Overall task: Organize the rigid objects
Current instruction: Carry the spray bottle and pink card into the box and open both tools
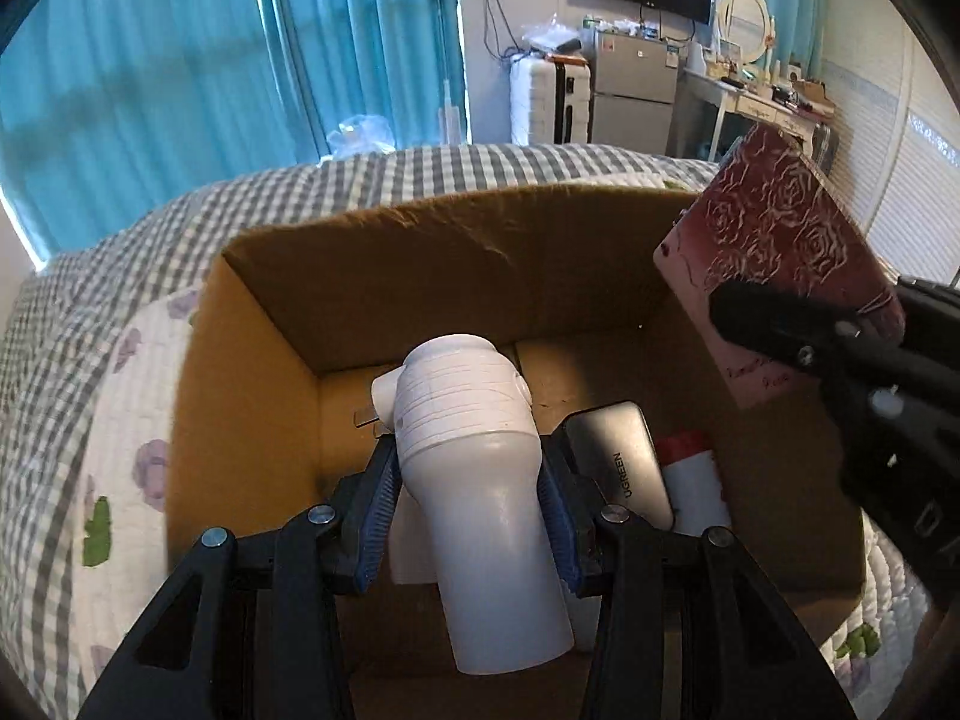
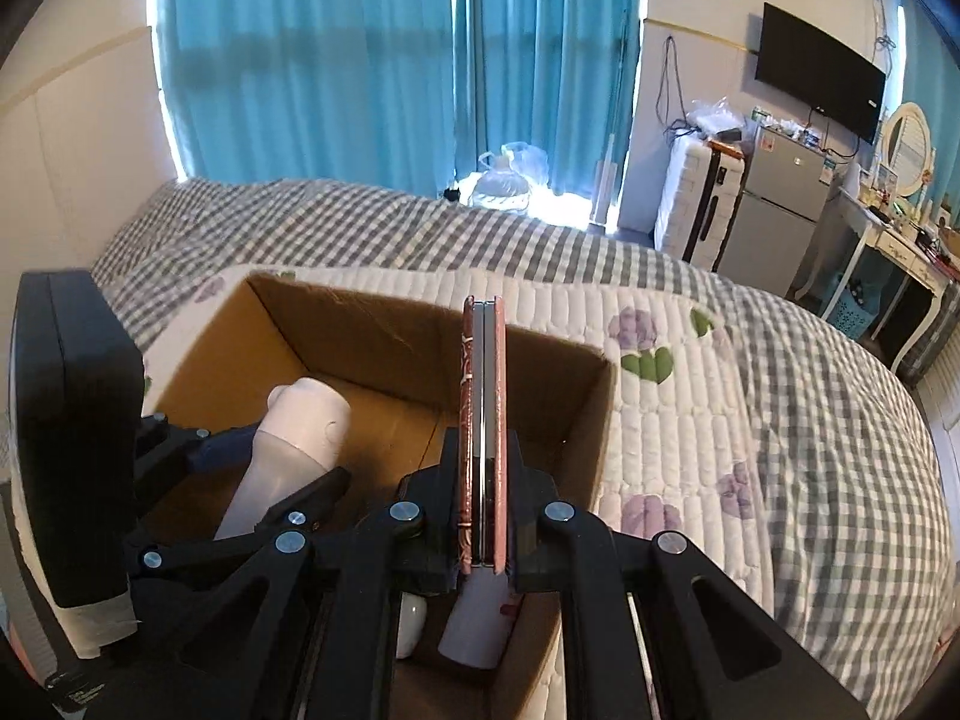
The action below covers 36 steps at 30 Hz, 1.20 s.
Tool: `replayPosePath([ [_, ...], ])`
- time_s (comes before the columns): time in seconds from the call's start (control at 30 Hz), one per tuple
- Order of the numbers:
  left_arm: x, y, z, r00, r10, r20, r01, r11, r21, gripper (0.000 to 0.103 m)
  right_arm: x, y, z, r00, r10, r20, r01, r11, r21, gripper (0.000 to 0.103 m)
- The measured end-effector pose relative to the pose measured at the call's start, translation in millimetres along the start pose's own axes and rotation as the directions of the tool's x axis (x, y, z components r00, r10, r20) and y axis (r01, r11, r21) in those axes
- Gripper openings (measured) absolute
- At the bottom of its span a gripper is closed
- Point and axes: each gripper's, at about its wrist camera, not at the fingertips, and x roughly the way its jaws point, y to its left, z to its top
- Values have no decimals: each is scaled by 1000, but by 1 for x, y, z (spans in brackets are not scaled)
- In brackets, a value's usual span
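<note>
While a quilted gingham bedspread [image 1: 120, 276] is spread beneath it, an open corrugated cardboard box [image 1: 384, 264] is seen; over it a smooth white ribbed cylinder [image 1: 474, 468] is clamped by the left gripper [image 1: 471, 504], and a flat rose-embossed maroon case [image 1: 786, 252] is pinched edgewise by the right gripper [image 2: 483, 516].

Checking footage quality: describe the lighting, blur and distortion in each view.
Left wrist view: daylight glows through the teal curtains, fisheye bends the cardboard box rim, and the rose-patterned case stays sharp. Right wrist view: glare at the curtain foot, dark vignetted corners, slightly soft checked bedspread.
</note>
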Motion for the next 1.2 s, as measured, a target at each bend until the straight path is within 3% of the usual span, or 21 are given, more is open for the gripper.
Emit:
replayPosePath([
  [0.13, -2, 2, 0, 999, -32, -14, 32, 999, -36, 52, 9, 0, -3, 1000, 7, -13, -7, 1000, 8, 9],
  [0.17, -5, 3, 0, 1000, -27, -13, 27, 999, -37, 66, 8, 0, -3, 1000, 7, -13, -7, 1000, 9, 9],
  [0.2, -8, 3, 0, 1000, -18, -9, 17, 999, -39, 74, 6, 0, -3, 1000, 6, -10, -5, 1000, 7, 9],
  [0.4, -39, 6, 7, 1000, 10, 25, -9, 1000, -27, 74, -16, -6, 0, 1000, -6, 18, 5, 999, 47, 9],
  [0.57, -69, 22, 13, 994, 48, 99, -45, 998, -33, 75, -23, -5, 7, 999, -42, 14, 42, 998, 42, 9],
  [0.8, -61, 45, 18, 989, 88, 120, -82, 995, -54, 75, 17, -8, 5, 996, -65, -62, 69, 995, 65, 10],
  [0.93, -58, 55, 13, 987, 89, 137, -82, 995, -55, 75, 30, -12, -1, 996, -66, -62, 71, 994, 80, 10],
  [0.97, -58, 56, 12, 986, 89, 141, -81, 995, -57, 75, 30, -12, -1, 997, -63, -48, 66, 995, 78, 12],
  [1.03, -60, 58, 13, 986, 83, 143, -74, 995, -67, 75, 23, -12, 2, 997, -73, -19, 74, 995, 67, 26],
  [1.07, -62, 58, 13, 986, 80, 144, -70, 995, -72, 75, 20, -12, 2, 997, -75, -9, 75, 995, 68, 41],
  [1.2, -88, 58, 10, 986, 66, 154, -51, 994, -95, 75, -8, -9, 9, 995, -96, 20, 94, 992, 78, 46],
])
